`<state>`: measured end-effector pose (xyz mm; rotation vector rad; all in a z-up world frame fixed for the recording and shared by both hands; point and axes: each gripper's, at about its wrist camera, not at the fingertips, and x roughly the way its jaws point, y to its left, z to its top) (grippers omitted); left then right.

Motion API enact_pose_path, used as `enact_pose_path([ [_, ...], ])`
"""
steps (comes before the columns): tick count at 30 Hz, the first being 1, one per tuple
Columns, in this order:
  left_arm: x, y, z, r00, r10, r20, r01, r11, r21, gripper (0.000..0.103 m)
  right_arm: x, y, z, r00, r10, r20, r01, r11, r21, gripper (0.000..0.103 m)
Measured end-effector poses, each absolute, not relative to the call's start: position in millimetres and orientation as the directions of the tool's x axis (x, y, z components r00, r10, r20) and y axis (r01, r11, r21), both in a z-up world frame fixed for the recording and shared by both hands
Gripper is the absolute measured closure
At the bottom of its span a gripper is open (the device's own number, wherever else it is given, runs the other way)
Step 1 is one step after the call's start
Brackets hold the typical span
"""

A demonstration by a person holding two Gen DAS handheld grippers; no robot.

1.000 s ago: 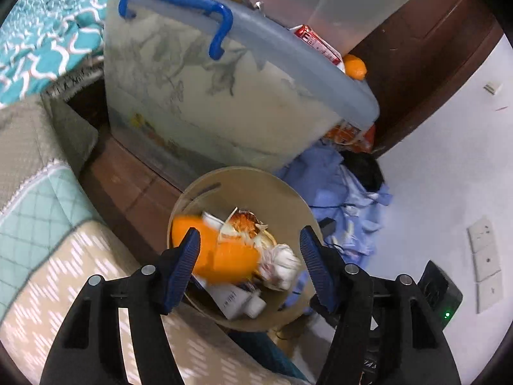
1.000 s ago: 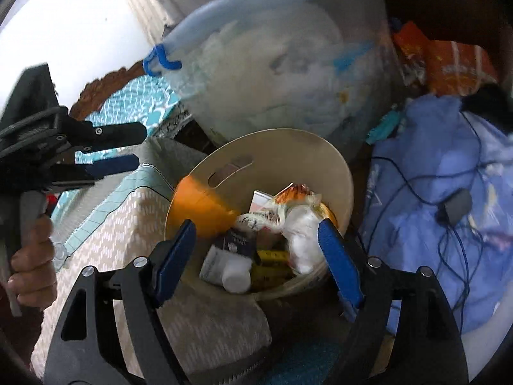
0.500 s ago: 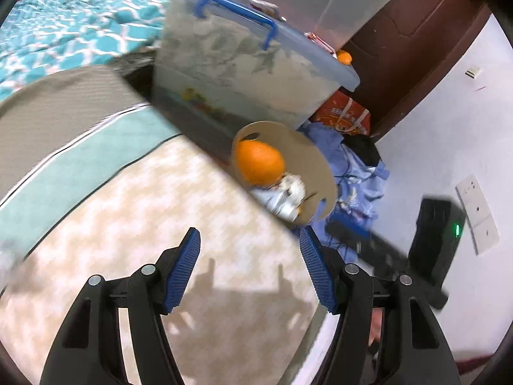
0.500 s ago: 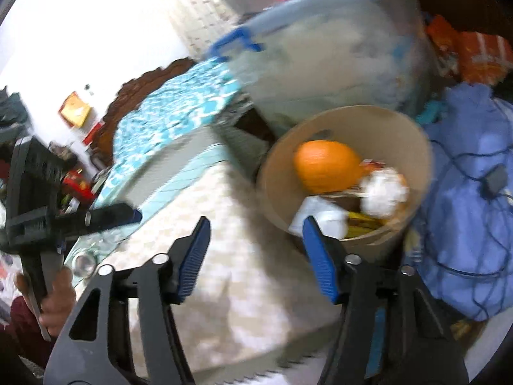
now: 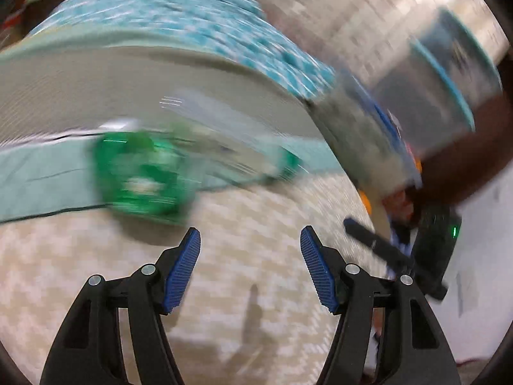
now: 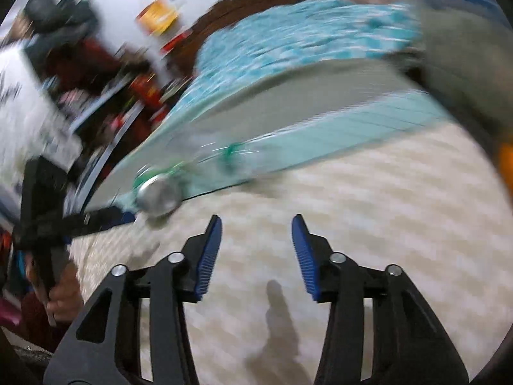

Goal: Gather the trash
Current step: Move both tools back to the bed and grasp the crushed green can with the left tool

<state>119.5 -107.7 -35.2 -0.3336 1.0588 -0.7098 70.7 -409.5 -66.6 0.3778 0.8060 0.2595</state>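
A green drink can point(image 5: 141, 173) lies on its side on the bed cover point(image 5: 224, 288), blurred, with a clear plastic bottle point(image 5: 231, 147) with a green cap beside it. My left gripper point(image 5: 250, 231) is open over the beige cover, short of the can, and holds nothing. In the right wrist view the can point(image 6: 157, 192) shows its silver end at the left, with the bottle's cap point(image 6: 231, 155) behind it. My right gripper point(image 6: 257, 218) is over bare cover; its jaws are closing with nothing between them. A hand point(image 6: 61, 292) holds the left gripper point(image 6: 80, 221) close by the can.
Plastic storage boxes point(image 5: 368, 134) with a blue-handled lid stand past the bed's right edge. Something orange point(image 5: 364, 202) shows there low down. A teal patterned blanket point(image 6: 288, 41) lies at the far side. Cluttered shelves point(image 6: 96, 73) stand at the left. The white floor point(image 5: 481, 272) lies at the right.
Both views have swung away from the beige bin of trash onto the bed. The can and bottle have come into view. The right jaws stand narrower than before.
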Motion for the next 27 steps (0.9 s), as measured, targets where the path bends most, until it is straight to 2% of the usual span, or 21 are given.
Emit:
enact_pose_path([
  [6,158.4,-48.9,-58.9,0.321,-0.715,-0.621,0.160,0.687,-0.709,0.038,145.9,-328.8,-63.8,0.611,0.388,-0.690,-0.162,0.915,0.370,0.067],
  [9,174.5,-47.7,-74.3,0.291,-0.749,-0.595,0.115,0.645,-0.756,0.038,170.7,-306.6,-69.1,0.590,0.368,-0.718,-0.151,0.925,0.350,0.067],
  [12,185.8,-57.1,-86.0,0.266,-0.773,-0.576,0.092,0.616,-0.783,0.039,171.4,-289.3,-76.2,0.519,0.431,-0.738,-0.193,0.900,0.390,0.070],
  [14,188.1,-58.2,-84.4,0.267,-0.796,-0.543,0.109,0.585,-0.804,0.055,152.3,-277.9,-72.0,0.512,0.438,-0.739,-0.259,0.899,0.353,0.071],
  [15,188.5,-58.5,-81.5,0.272,-0.800,-0.534,0.126,0.580,-0.805,0.059,144.5,-278.8,-69.1,0.523,0.427,-0.738,-0.275,0.904,0.329,0.071],
  [16,188.6,-57.3,-80.2,0.275,-0.805,-0.525,0.140,0.574,-0.807,0.080,135.5,-284.7,-65.2,0.539,0.416,-0.733,-0.273,0.909,0.316,0.071],
  [17,188.3,-56.7,-79.8,0.275,-0.794,-0.541,0.143,0.591,-0.794,0.087,127.0,-295.4,-60.6,0.565,0.397,-0.724,-0.253,0.918,0.306,0.070],
  [19,187.4,-53.1,-83.1,0.276,-0.790,-0.548,0.141,0.597,-0.790,0.087,116.7,-321.1,-52.4,0.618,0.337,-0.710,-0.202,0.941,0.272,0.070],
  [21,187.5,-48.1,-89.8,0.266,-0.811,-0.521,0.115,0.563,-0.818,0.086,115.8,-348.7,-46.8,0.661,0.248,-0.709,-0.120,0.967,0.226,0.060],
  [22,188.6,-46.6,-92.3,0.263,-0.817,-0.513,0.106,0.553,-0.827,0.086,114.4,-360.9,-43.9,0.680,0.205,-0.704,-0.073,0.974,0.212,0.041],
  [23,187.9,-44.1,-93.8,0.262,-0.819,-0.510,0.102,0.549,-0.829,0.086,115.3,-373.3,-40.9,0.695,0.176,-0.697,-0.042,0.978,0.205,0.032],
  [27,188.4,-43.6,-92.0,0.265,-0.812,-0.520,0.110,0.561,-0.821,0.086,136.1,-398.4,-42.8,0.682,0.129,-0.720,-0.028,0.988,0.150,0.027],
])
